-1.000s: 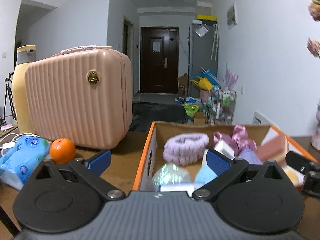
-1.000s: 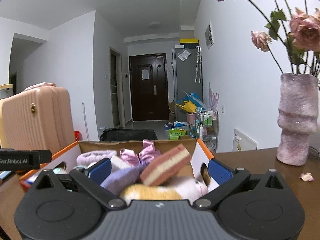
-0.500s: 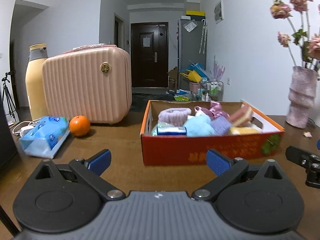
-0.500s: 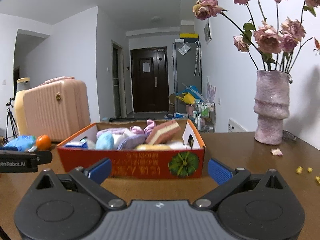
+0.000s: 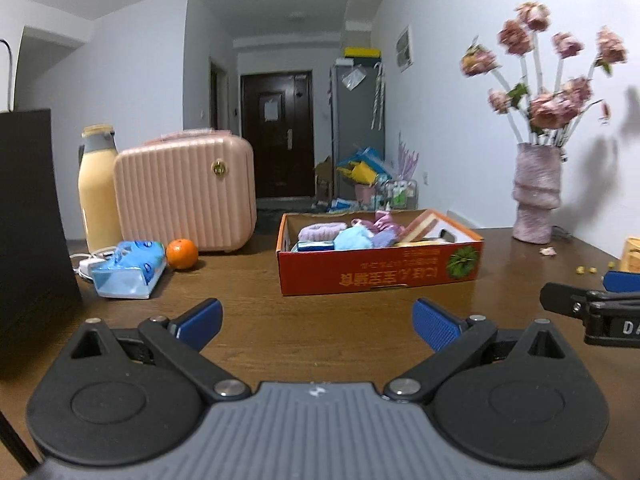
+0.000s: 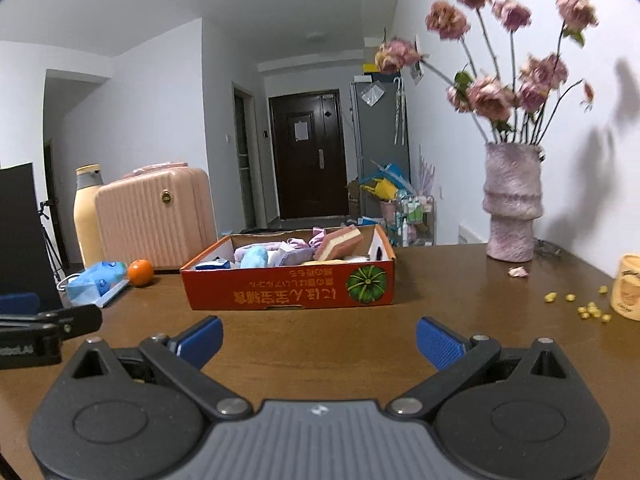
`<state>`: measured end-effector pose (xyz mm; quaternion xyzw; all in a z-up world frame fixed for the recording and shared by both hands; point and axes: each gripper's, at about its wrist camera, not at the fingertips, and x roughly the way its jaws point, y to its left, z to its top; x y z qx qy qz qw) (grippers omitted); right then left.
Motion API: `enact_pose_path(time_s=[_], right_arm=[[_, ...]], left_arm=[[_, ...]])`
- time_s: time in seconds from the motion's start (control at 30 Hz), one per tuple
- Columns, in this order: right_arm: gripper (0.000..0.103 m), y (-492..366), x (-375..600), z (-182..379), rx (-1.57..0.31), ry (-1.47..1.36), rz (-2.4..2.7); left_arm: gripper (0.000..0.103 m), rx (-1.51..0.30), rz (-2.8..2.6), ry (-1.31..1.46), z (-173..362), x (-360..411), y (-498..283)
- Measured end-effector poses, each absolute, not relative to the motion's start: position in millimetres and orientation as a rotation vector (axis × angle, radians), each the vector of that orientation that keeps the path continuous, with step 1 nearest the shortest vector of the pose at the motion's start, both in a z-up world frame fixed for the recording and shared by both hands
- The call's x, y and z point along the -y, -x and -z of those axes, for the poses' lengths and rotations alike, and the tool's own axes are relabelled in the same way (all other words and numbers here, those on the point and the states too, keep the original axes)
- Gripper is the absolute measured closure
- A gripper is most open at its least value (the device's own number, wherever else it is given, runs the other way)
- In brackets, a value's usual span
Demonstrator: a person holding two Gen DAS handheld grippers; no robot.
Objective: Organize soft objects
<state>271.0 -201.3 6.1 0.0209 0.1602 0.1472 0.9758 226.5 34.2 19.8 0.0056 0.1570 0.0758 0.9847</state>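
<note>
Table (image 5: 320, 320): brown wood, bare between tongs and box.
Suitcase (image 5: 186, 194): pink, ribbed, upright, ahead-left of the left tongs.
Cardboard box (image 6: 288, 286): red-orange, straight ahead of both tongs, nothing intervening; contains the soft objects (image 6: 280, 252), piled.
Vase (image 6: 512, 206): pink, with flowers, ahead-right.
Bottle (image 5: 96, 190): yellow, touching or just beside the suitcase's left.
Tissue pack (image 5: 128, 270): blue, ahead-left.
Orange (image 5: 182, 254): just beside the pack.
Left tongs (image 5: 316, 318): spread wide, empty.
Right tongs (image 6: 318, 338): spread wide, empty.
</note>
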Motion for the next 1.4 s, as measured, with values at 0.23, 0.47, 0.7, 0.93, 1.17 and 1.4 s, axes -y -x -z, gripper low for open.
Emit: enact_pose_path(time_s=[0.23,0.47,0.7,0.93,1.17,1.4], right_arm=[[0.0,-215.4,212.3,-14.7,-0.269,-0.003,-0.266],[0.0,-188.1,215.6,-22.1,-0.226,0.008,-0.262],[0.0,-183.3,213.8,-20.8,-0.228,0.015,-0.267],[0.0,-181.9,214.2,-20.5,-0.222,0.014,-0.264],[0.0,-181.6,214.4,-22.3,-0.216,0.016,-0.264],[0.0,-182.1,214.6,-23.3,-0.213,0.017,-0.261]], left_arm=[[0.0,-0.276,-0.149,0.0,-23.4,-24.8,-177.4],[0.0,-0.266,-0.15,-0.005,-23.6,-21.9,-158.7],[0.0,-0.281,-0.157,-0.011,-18.8,-21.0,-156.6],[0.0,-0.286,-0.155,-0.016,-17.3,-20.4,-158.0],[0.0,-0.285,-0.155,-0.016,-16.8,-20.4,-158.3],[0.0,-0.285,-0.153,-0.019,-16.4,-18.3,-157.6]])
